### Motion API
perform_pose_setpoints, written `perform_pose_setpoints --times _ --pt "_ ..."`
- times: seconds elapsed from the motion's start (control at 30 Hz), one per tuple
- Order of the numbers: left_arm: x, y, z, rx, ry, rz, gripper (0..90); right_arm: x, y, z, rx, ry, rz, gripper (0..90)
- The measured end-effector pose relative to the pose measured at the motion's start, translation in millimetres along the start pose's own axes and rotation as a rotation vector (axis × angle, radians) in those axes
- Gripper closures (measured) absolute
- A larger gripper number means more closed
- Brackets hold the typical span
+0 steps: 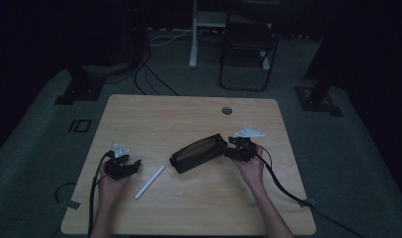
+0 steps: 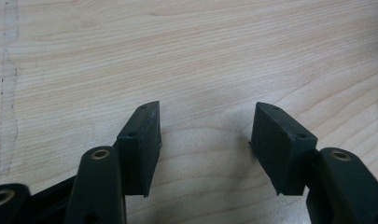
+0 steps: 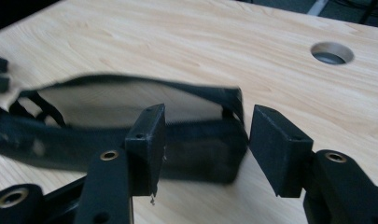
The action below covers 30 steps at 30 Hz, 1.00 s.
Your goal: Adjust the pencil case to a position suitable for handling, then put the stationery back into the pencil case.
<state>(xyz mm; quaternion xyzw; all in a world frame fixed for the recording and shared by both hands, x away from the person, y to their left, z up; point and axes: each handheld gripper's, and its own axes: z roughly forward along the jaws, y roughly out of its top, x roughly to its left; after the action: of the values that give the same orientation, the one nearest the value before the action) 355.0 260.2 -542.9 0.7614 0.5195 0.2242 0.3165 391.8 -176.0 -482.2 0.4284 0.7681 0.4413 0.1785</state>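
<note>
- The room is dim — walls lost in black.
- Grey carpet floor (image 1: 34, 148), cables (image 1: 154, 82) trailing at eleven o'clock.
- Dark folding chair (image 1: 248, 47) at twelve o'clock, beside a white post (image 1: 193, 34).
- Light wooden table (image 1: 188, 114) — a round grommet hole (image 1: 227, 110) at its far edge.

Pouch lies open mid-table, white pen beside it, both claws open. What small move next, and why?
Probably bring the left claw over the pen and close on it: its jaws stand open over bare table, the pen lies close by, and the pouch mouth gapes at the right claw.
</note>
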Motion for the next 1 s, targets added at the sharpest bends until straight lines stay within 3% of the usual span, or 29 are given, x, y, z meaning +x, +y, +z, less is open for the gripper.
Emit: perform_pose_setpoints --times 0.27,0.53,0.7,0.73,1.0 --pt "-1.1 -0.4 -0.5 0.002 0.007 -0.004 43.0 -4.0 -19.1 -8.5 0.036 -0.014 -0.042 43.3" --pt "-3.0 -1.2 -3.6 0.018 -0.002 0.008 41.7 -9.1 -26.9 -12.0 0.046 -0.031 -0.045 42.5" --pt "-6.0 -1.2 -9.5 0.004 -0.005 0.021 42.5 -14.5 -31.9 -17.5 0.045 -0.05 -0.056 42.0" --pt "-9.1 0.3 -17.1 -0.025 -0.026 0.013 42.5 -16.9 -34.3 -18.4 0.052 -0.056 -0.054 41.7" --pt "-21.2 -0.9 -28.3 -0.035 -0.078 0.014 42.4 -23.5 -44.1 -24.0 0.06 -0.069 -0.07 40.8"
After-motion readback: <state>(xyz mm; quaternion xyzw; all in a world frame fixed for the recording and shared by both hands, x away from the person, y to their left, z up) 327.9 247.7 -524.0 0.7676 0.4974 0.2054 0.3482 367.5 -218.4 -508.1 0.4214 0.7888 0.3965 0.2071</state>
